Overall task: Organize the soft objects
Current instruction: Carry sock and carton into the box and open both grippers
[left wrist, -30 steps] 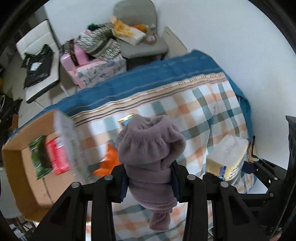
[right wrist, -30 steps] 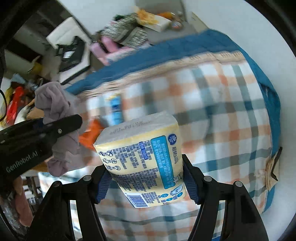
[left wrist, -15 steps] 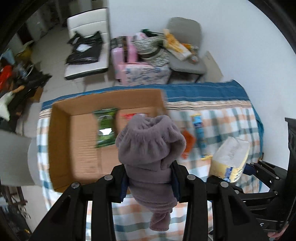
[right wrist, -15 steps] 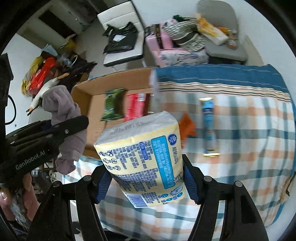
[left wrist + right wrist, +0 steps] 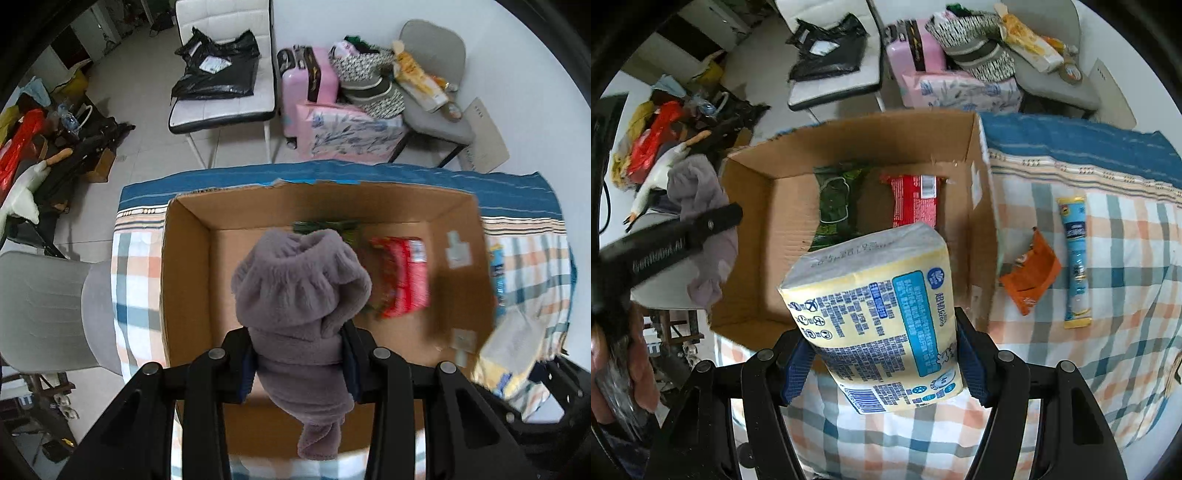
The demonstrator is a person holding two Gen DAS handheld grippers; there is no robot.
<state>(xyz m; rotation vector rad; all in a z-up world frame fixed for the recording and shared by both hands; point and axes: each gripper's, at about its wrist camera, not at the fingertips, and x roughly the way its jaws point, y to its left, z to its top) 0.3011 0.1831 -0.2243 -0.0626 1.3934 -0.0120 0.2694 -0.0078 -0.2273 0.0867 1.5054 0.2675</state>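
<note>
My left gripper [image 5: 299,354] is shut on a fuzzy mauve cloth [image 5: 301,291] and holds it above the open cardboard box [image 5: 184,280]. My right gripper [image 5: 882,354] is shut on a yellow tissue pack [image 5: 879,314] with blue print, above the box's near right corner [image 5: 979,229]. In the box lie a green packet [image 5: 836,203] and a red packet [image 5: 914,199]. The left gripper with the cloth [image 5: 701,221] shows at the left of the right wrist view. The tissue pack [image 5: 509,354] shows blurred at the right of the left wrist view.
The box stands on a plaid-covered table [image 5: 1108,258]. An orange packet [image 5: 1030,277] and a blue tube sachet [image 5: 1075,258] lie on the cloth right of the box. Chairs [image 5: 225,92], a pink suitcase [image 5: 310,81] and floor clutter stand beyond. A grey chair [image 5: 48,314] is at the left.
Both grippers have swung left from the plaid cloth to above the box, still holding the cloth and the tissue pack. The box now fills the middle of both views.
</note>
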